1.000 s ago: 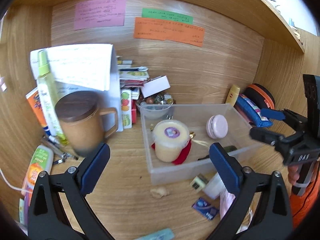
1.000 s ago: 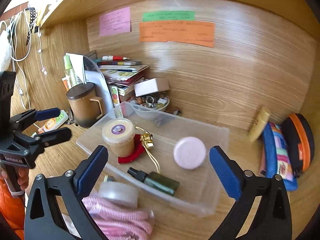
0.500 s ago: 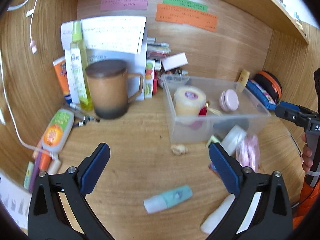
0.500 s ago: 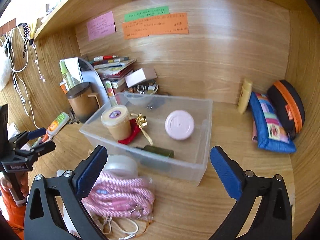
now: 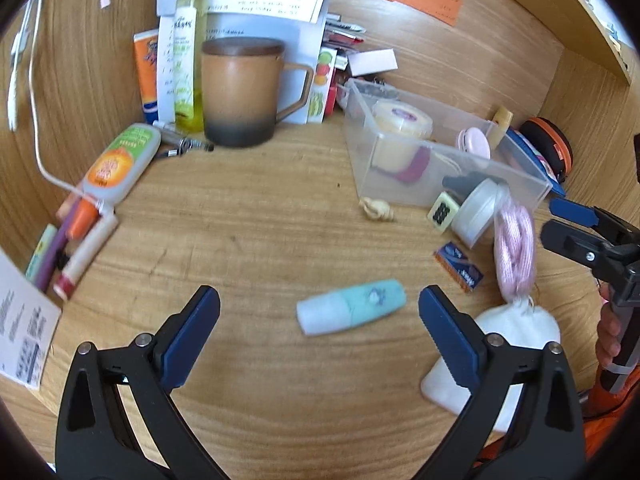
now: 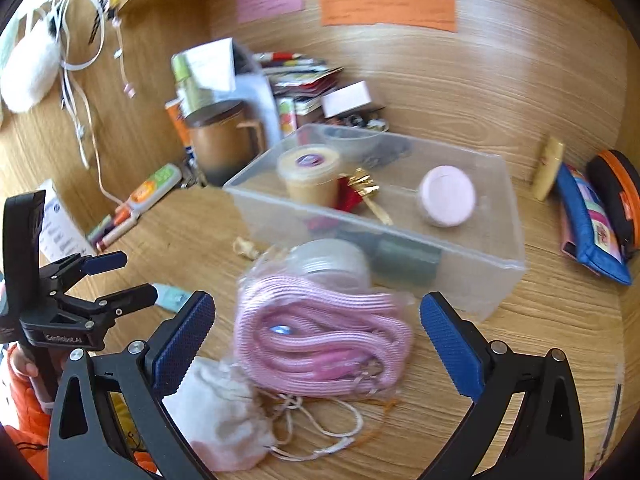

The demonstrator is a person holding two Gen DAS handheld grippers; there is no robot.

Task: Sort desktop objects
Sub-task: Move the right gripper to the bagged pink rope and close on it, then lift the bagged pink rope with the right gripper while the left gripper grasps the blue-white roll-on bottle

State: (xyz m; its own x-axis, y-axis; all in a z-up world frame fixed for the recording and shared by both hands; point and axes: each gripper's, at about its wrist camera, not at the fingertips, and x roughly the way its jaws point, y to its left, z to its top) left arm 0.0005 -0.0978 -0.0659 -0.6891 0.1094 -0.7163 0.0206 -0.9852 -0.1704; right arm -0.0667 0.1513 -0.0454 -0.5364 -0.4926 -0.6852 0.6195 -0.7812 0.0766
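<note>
A clear plastic bin [image 5: 516, 176] [image 6: 472, 280] on the wooden desk holds a yellow tub [image 5: 400, 128] [image 6: 308, 172], a pink round case [image 6: 446, 196] and a dark green bottle [image 6: 408, 256]. In front of the bin lie a bagged pink cord [image 6: 320, 340] [image 5: 514, 248], a frosted jar [image 6: 332, 260] [image 5: 478, 212] and a white cloth pouch [image 6: 216, 408] [image 5: 516, 328]. A teal tube [image 5: 352, 312] lies between the fingers of my left gripper [image 5: 319, 320], which is open above it. My right gripper [image 6: 316, 320] is open over the pink cord. Nothing is held.
A brown lidded mug [image 5: 240, 92], a spray bottle [image 5: 188, 48] and papers stand at the back left. Pens and an orange-green tube [image 5: 120, 164] lie at the left. A small blue packet [image 5: 460, 266], a shell [image 5: 376, 210], a blue pouch [image 6: 588, 220] and an orange-black case [image 6: 616, 188] are around.
Both grippers have pulled back from the bin and tilted down toward the desk front. The teal tube now lies between the left fingers, the pink cord between the right ones.
</note>
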